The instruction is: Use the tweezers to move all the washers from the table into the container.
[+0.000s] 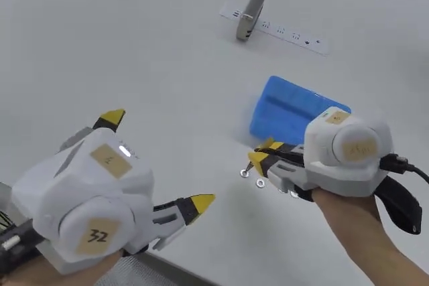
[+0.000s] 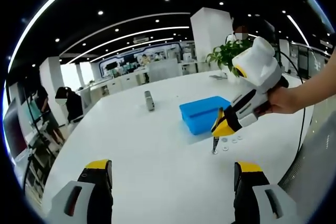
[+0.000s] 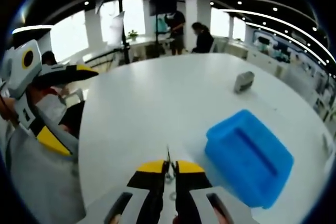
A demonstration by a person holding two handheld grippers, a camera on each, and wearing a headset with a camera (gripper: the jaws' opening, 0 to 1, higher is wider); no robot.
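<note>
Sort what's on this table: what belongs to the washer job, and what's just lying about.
Job: tweezers in the right tool; washers; blue container.
Lying about: power strip; grey adapter on it.

The tweezers (image 3: pixel 168 156) are mostly buried between the clamped jaws of the right gripper (image 1: pixel 258 155). In the right gripper view, just a thin tip pokes out toward 12 o'clock. The washers (image 1: pixel 259 183) are too small to count, and a few lie partly under that gripper's body. The same body covers the container (image 1: pixel 288 108) at its 4 o'clock corner. The bottom edge cuts off the left gripper (image 1: pixel 157 159) at 7 o'clock.
</note>
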